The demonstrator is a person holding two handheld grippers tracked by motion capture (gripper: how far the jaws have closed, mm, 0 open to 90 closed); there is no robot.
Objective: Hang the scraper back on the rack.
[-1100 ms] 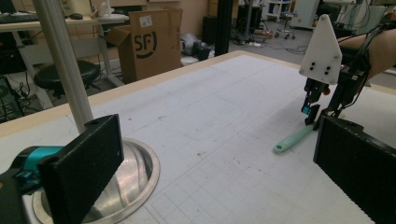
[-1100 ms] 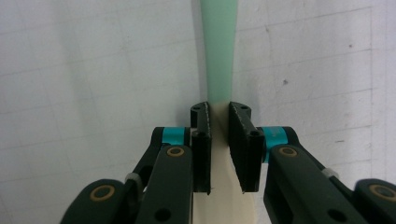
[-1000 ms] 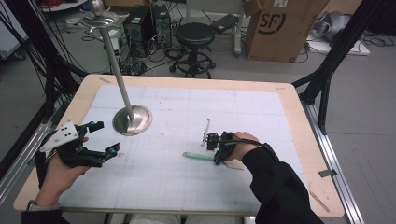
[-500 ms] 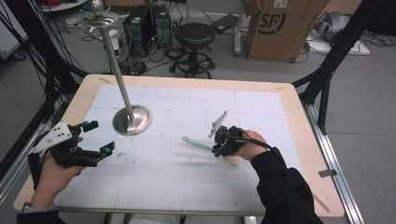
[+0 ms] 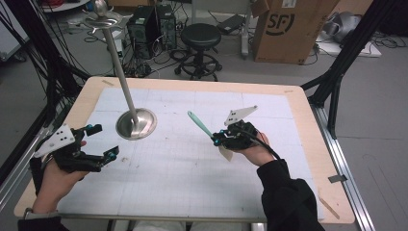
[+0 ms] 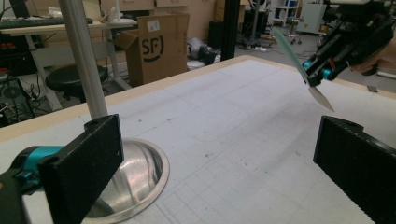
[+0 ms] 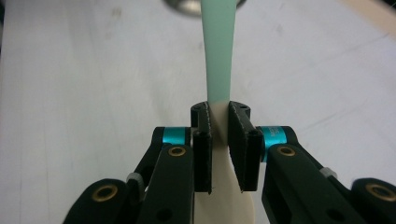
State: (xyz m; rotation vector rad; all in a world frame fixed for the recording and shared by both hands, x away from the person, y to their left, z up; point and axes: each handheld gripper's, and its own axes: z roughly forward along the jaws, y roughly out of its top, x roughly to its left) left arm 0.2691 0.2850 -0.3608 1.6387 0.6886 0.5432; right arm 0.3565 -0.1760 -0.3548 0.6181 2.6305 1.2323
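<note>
The right gripper [image 7: 218, 135] has its jaws closed on a thin spatula [image 5: 202, 126], at the place where the green handle meets the cream blade. It holds it above the table [image 5: 202, 192], the handle pointing up and away. The spatula looks light, flat and a little flexible, so this grip near the middle seems good. The left gripper [image 5: 98, 144] is wide open and holds nothing, near a metal stand [image 5: 137, 122]. The white mat [image 5: 192, 178] is flat and gridded; behind stand a stool [image 5: 200, 36] and a cardboard box [image 5: 288, 29].

Black grippers [image 7: 219, 140] — teal collars, brass screws, grey plate [image 5: 239, 114], trailing cable [image 5: 270, 147] — and a dark sleeve [image 5: 288, 197]
</note>
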